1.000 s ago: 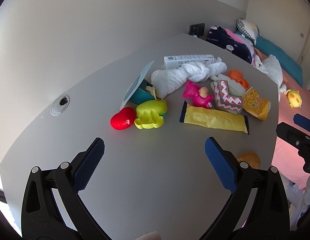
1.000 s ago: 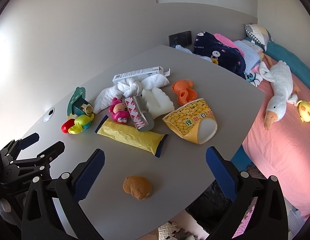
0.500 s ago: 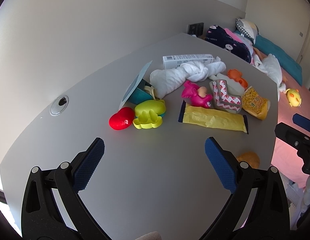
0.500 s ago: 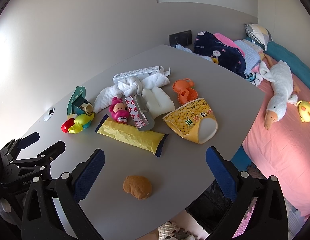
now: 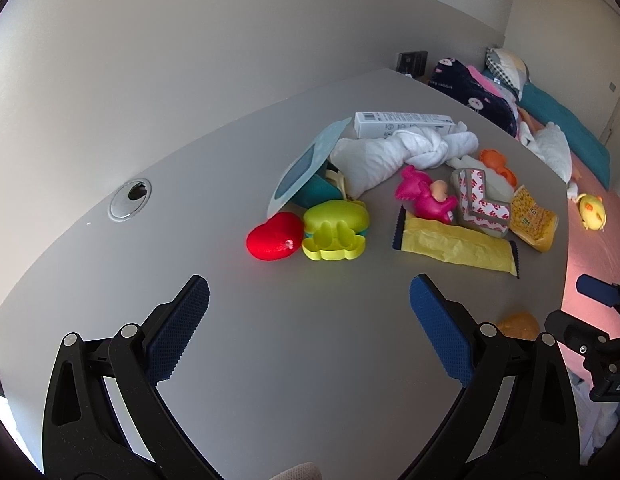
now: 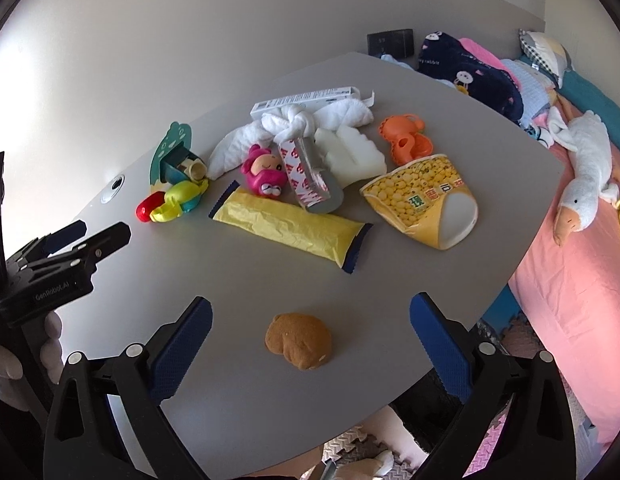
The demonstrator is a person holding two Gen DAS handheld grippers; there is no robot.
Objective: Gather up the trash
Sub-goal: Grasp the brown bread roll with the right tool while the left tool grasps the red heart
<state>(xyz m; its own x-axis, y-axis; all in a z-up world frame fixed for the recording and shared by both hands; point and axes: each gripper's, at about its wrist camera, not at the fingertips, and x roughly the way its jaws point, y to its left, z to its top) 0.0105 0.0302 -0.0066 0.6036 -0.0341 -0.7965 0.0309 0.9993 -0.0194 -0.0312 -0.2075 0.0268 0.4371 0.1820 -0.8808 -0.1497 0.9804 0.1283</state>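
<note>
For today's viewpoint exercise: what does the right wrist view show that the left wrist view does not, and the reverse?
Only the right wrist view: the whole brown lump between the closing right gripper, and the stuffed goose.

Only the left wrist view: the open left gripper head-on.

Both: the grey table, yellow wrapper, corn snack bag, pink doll, knotted white towel.

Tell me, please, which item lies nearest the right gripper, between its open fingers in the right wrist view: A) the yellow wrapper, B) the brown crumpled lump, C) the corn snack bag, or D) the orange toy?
B: the brown crumpled lump lies alone on the grey table just ahead of the right gripper, well apart from the yellow wrapper and the pile behind it.
</note>
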